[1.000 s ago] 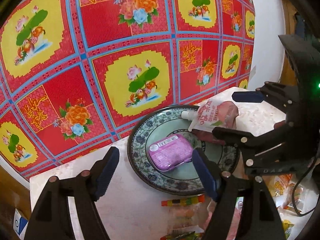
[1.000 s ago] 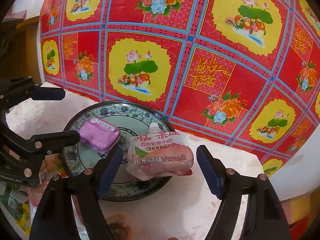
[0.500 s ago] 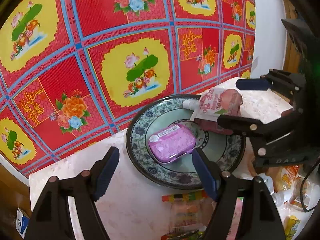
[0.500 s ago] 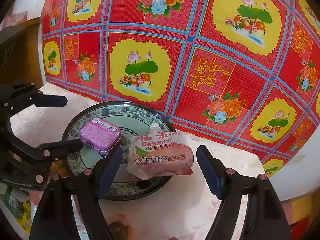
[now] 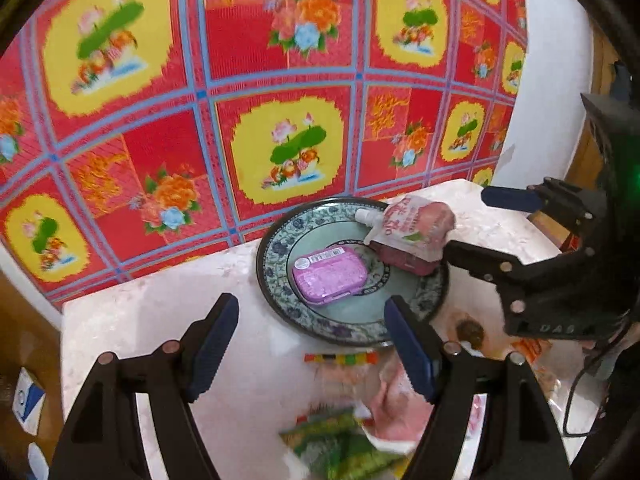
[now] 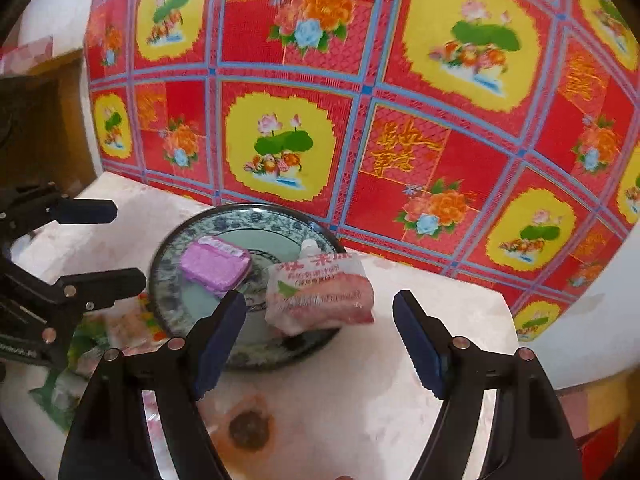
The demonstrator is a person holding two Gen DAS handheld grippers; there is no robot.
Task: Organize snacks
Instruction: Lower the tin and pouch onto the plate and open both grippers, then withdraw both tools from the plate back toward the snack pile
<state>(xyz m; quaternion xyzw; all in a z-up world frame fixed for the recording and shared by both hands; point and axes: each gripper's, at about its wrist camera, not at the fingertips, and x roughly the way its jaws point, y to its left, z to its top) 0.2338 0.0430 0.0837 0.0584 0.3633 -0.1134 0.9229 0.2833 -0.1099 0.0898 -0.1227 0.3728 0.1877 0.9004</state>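
A blue-patterned plate [image 5: 280, 280] [image 6: 168, 264] stands on the pale table by the red wall cloth. On it lie a purple snack box [image 5: 329, 276] [image 6: 214, 266] and a pink peach jelly pouch [image 5: 412, 232] [image 6: 320, 292] that overhangs the rim. My left gripper [image 5: 312, 344] is open and empty, just short of the plate's near rim. My right gripper [image 6: 320, 340] is open and empty, its fingers either side of the pouch but nearer the camera. Each gripper also shows in the other's view: the right one in the left wrist view [image 5: 476, 228], the left one in the right wrist view [image 6: 116, 248].
Loose snacks lie on the table near the plate: a multicoloured candy strip [image 5: 340, 358], a pink packet [image 5: 396, 404] and a green packet [image 5: 340, 444]. A brown stain [image 6: 248, 428] marks the tabletop. The table edge [image 5: 64, 320] drops off at the left. The wall [image 6: 580, 280] is close behind.
Both grippers have drawn back from the plate and stay open. The plate, box and pouch look farther off. More loose snacks show below the left gripper.
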